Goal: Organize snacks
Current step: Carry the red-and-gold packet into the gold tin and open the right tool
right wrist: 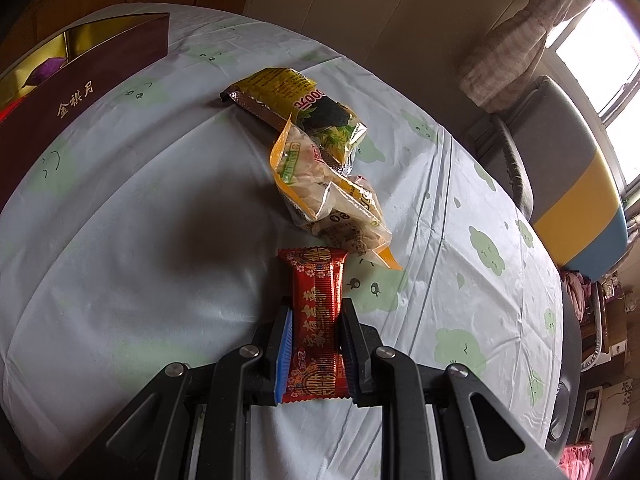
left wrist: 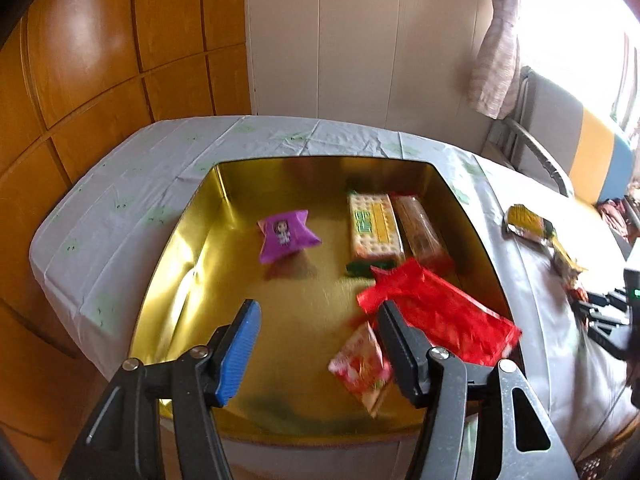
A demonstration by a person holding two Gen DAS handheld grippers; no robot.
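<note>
The gold-lined box (left wrist: 192, 240) on the cloth-covered surface (left wrist: 120, 184) already holds part of the job. From left to right in the left wrist view it contains a purple packet (left wrist: 286, 236), a pack of crackers (left wrist: 374, 226) with a brown-wrapped pack (left wrist: 420, 228) lying against it, then a large red bag (left wrist: 436, 312) near the right wall and a small red-and-white packet (left wrist: 362, 368) in front of it. The left gripper (left wrist: 316, 320) hangs over the box with its jaws apart and nothing between them; the red bag lies beyond its right finger. Further right, outside the box, three snacks are left. In the right wrist view a yellow-and-black bag (right wrist: 296, 96) and a clear yellow-edged bag (right wrist: 332, 196) lie overlapping on the cloth, untouched. The right gripper (right wrist: 316, 344) is clamped on a small red bar (right wrist: 316, 320), apparently still low against the surface. By this reckoning roughly five items are in and three remain, the bar likely next.
</note>
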